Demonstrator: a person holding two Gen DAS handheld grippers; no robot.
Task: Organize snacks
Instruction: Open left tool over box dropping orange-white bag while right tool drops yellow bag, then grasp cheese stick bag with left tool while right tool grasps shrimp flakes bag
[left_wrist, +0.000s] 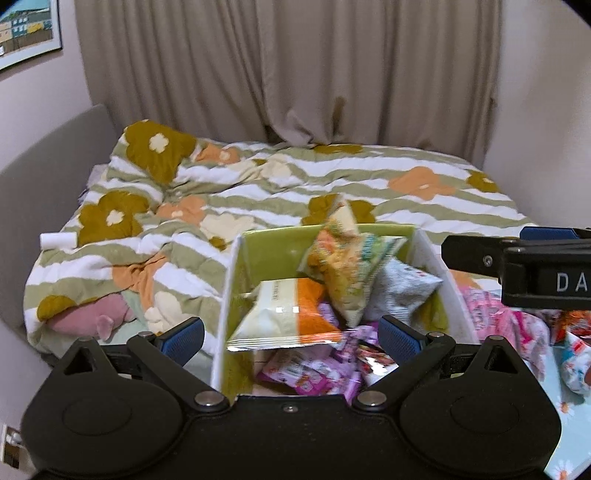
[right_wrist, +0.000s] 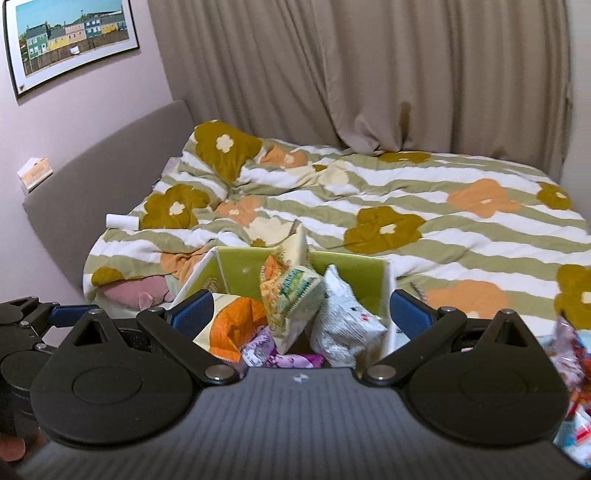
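Jaws wide on both left gripper (left_wrist: 291, 334) and right gripper (right_wrist: 301, 310), nothing clamped. Box (left_wrist: 273, 251) packed with snack bags; yellow-green bag (left_wrist: 343, 258) blurred, possibly mid-drop

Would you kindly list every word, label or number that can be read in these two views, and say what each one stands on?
"DA": white letters on the black body of the right gripper, cut off by the edge of the left wrist view.
Print on the white and orange snack bag: too small to read.
Print on the yellow-green snack bag: blurred.
Round emblem on the box: unreadable.
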